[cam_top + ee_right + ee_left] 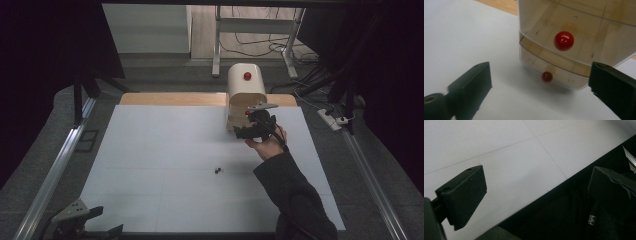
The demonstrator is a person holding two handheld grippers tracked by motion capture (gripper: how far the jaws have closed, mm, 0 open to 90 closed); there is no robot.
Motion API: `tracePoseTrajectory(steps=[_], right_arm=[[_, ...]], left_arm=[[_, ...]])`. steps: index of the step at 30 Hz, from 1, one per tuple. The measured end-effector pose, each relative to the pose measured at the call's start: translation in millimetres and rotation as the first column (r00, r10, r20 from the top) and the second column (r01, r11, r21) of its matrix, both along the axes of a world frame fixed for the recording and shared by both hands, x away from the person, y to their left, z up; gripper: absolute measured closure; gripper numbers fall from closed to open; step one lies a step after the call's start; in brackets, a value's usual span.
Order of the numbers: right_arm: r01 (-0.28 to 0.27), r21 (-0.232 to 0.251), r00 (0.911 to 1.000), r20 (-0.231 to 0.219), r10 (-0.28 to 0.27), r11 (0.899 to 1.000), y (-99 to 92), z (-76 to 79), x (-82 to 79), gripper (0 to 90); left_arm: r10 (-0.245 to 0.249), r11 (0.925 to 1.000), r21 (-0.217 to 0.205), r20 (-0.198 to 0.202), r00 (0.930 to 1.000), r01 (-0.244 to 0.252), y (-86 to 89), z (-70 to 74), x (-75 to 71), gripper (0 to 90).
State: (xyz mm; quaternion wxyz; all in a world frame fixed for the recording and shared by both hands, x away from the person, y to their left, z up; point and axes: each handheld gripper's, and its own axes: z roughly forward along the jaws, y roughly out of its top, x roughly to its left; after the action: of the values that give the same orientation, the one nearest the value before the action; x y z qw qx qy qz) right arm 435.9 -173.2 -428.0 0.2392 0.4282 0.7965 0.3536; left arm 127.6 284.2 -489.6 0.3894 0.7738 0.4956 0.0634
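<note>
Left gripper (100, 220) idling at my near table edge, jaws spread, nothing between them. I'm bringing the right gripper (539, 85) up to the drawer box (579, 37), jaws spread; its red knob (563, 40) sits just ahead, between them, untouched. Drawer unopened; grab and pull remaining, I judge.

**Three cameras, one white tabletop**

The high view looks forward and down over the whole tabletop (165, 150). The right claw (540, 90) camera sits close, facing the drawer box (574, 45) just ahead, also seen from above. The left claw (536, 192) camera looks along the tabletop's near edge.
</note>
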Motion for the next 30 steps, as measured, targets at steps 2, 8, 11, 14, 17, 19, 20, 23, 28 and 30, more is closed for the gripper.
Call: tracePoseTrajectory(steps=[2,8,11,14,17,19,20,23,28,30], right_arm=[[0.016,0.007,0.9998,0.015,-0.016,1.0,-0.1,0.9,1.7,14.2],[0.049,-0.011,0.997,0.062,-0.048,0.999,1.1,4.9,2.9,29.3],[0.056,-0.015,0.9952,0.082,-0.055,0.998,2.6,7.2,3.2,37.2],[0.063,-0.021,0.9938,0.093,-0.061,0.998,3.8,8.7,4.6,44.9],[0.085,-0.021,0.9929,0.085,-0.083,0.996,3.0,9.7,6.2,53.5],[0.091,-0.016,0.993,0.077,-0.09,0.996,1.7,9.9,7.0,57.8],[0.099,-0.017,0.9925,0.073,-0.098,0.995,1.3,10.0,7.3,60.1],[0.115,-0.002,0.9917,0.057,-0.115,0.993,0.6,9.9,8.7,65.3],[0.134,0.016,0.9901,0.039,-0.135,0.991,2.6,9.5,10.3,72.7],[0.147,0.032,0.9884,0.036,-0.148,0.989,2.7,9.6,10.5,73.3]], left_arm=[[0.0,1.0,0.0,0.0,1.0,0.0,0.1,0.0,0.1,2.1],[-0.002,1.0,0.0,0.0,1.0,0.002,0.0,0.0,0.1,2.2],[-0.002,1.0,0.0,0.0,1.0,0.002,-0.1,0.0,0.1,2.2],[-0.003,1.0,0.0,0.0,1.0,0.003,-0.1,0.0,0.1,2.2],[-0.003,1.0,0.0,0.0,1.0,0.003,-0.1,0.0,0.0,2.3],[-0.004,1.0,0.0,0.0,1.0,0.004,-0.1,0.0,0.1,2.3],[-0.005,1.0,-0.002,0.0,1.0,0.005,-0.2,-0.1,0.0,2.3],[-0.005,1.0,-0.001,0.0,1.0,0.005,-0.2,0.0,0.1,2.3],[-0.005,1.0,-0.001,-0.001,1.0,0.005,-0.4,-0.1,0.1,2.3],[-0.005,1.0,-0.002,0.0,1.0,0.005,-0.4,-0.1,0.0,2.3]])
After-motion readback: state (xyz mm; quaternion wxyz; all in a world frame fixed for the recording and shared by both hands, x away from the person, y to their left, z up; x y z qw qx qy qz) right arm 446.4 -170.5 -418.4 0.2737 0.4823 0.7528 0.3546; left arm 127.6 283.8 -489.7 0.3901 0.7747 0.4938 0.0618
